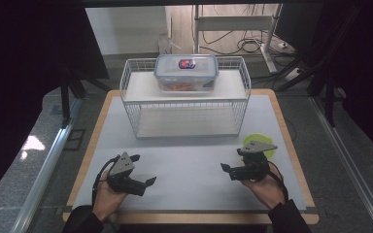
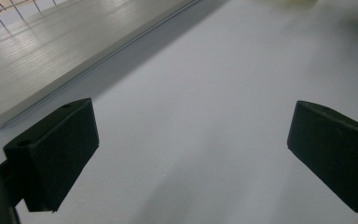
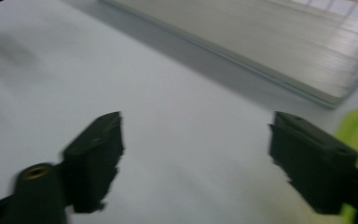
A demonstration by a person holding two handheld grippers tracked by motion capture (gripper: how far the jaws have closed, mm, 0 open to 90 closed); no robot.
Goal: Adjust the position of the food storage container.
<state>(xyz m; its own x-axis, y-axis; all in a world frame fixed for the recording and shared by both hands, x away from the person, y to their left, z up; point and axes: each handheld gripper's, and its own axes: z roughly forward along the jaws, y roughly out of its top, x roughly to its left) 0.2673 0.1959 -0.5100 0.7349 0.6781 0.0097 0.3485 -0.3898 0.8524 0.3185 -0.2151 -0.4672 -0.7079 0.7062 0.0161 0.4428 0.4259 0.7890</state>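
1. The right gripper [image 1: 239,164] stood just beside the green plate [image 1: 262,143], which lay on the table in front of the rack [image 1: 184,97], off its right front corner. In my judgement a quick reach could push the plate along the smooth mat [image 1: 189,165] instead of catching it, because it is flat and thin and the jaws could slide over its rim.
2. The box [image 1: 186,73] sat on the top shelf of the rack, well apart from both grippers. If a gripper went for it, a jaw could catch the wire wall of the rack and shake the whole rack.
3. The right gripper view was blurred, so I think that hand was moving; a fast move so near the plate raised the risk of a knock.
4. The left gripper [image 1: 143,170] was low over the mat, in front of the rack's left side, its jaws wide open and empty, pointing to the middle.
5. The right gripper's jaws were also wide apart and held nothing, pointing left in the high view.
6. Both forearms came from the near table edge, the hands resting low.
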